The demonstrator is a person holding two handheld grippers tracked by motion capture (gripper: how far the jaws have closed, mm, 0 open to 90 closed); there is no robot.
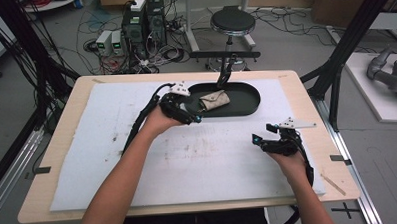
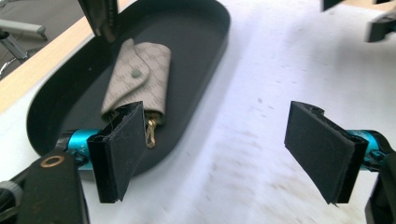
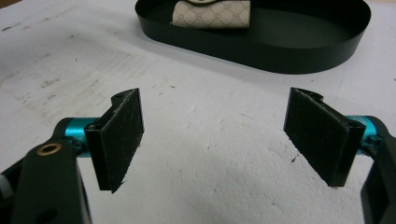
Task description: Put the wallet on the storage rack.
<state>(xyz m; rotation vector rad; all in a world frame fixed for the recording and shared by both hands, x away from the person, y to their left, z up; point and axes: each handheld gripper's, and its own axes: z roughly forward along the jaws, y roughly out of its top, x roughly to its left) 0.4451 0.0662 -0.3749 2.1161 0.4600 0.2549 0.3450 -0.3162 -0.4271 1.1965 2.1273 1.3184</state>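
Observation:
A beige patterned key pouch [image 1: 213, 100] lies in a black oval tray [image 1: 251, 97] at the far middle of the table. In the left gripper view the pouch [image 2: 140, 79] has a snap flap and a gold clip [image 2: 150, 133] at its near end, resting on the tray floor [image 2: 205, 51]. My left gripper [image 1: 192, 108] hovers at the tray's left end, open [image 2: 219, 149], with nothing between its pads; the pouch lies just beyond its left pad. My right gripper [image 1: 263, 133] is open [image 3: 215, 135] over the white mat, short of the tray [image 3: 299, 42] and pouch [image 3: 212, 15].
A white foam mat [image 1: 137, 144] covers most of the wooden table [image 1: 62, 142]. A black metal arm [image 1: 225, 73] reaches down to the tray's far rim. Beyond the table stand a stool [image 1: 232, 22], computer boxes [image 1: 143, 21] and loose cables on the floor.

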